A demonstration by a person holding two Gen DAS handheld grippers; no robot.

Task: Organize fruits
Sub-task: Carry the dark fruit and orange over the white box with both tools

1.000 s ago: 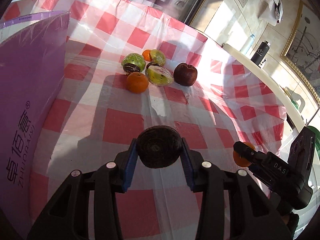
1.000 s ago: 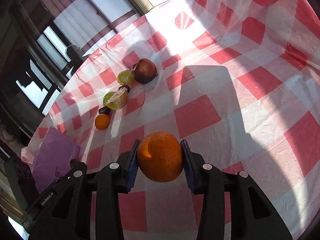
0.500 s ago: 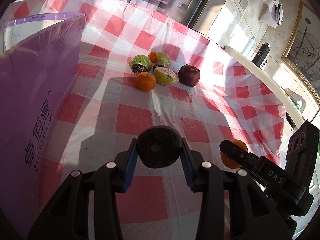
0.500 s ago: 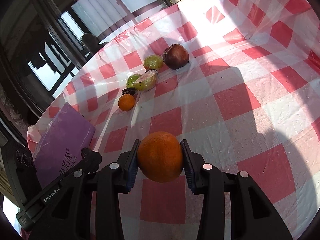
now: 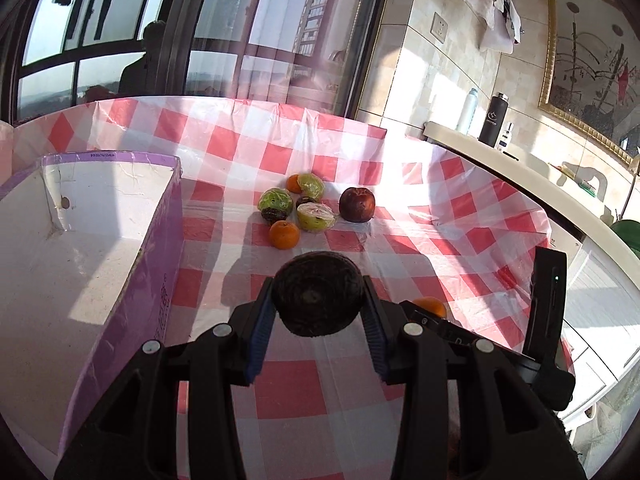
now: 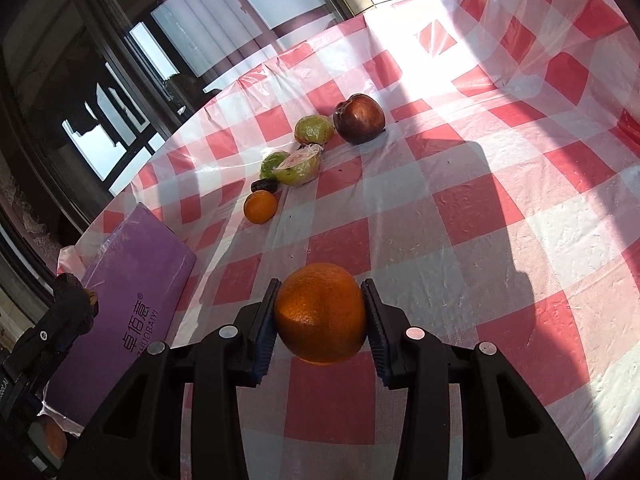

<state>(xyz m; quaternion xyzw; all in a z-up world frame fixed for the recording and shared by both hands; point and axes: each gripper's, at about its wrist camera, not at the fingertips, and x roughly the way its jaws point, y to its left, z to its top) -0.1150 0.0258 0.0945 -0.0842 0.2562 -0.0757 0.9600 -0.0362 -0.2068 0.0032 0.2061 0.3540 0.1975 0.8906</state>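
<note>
My left gripper is shut on a dark, wrinkled round fruit, held above the checked tablecloth just right of the purple box, whose white inside shows. My right gripper is shut on a large orange. Farther out on the cloth lie a small orange, wrapped green fruits, a cut green fruit and a dark red apple. In the right wrist view the same pile shows: small orange, apple, purple box.
The red-and-white cloth covers a round table that drops off at right. A counter behind holds a black bottle and a white bottle. Windows stand beyond the far edge. The other gripper's body shows at right in the left wrist view.
My left gripper has risen with the dark fruit and tipped up, so the box's open inside and the windows come into view. The right gripper drifted slightly, still holding the orange.
</note>
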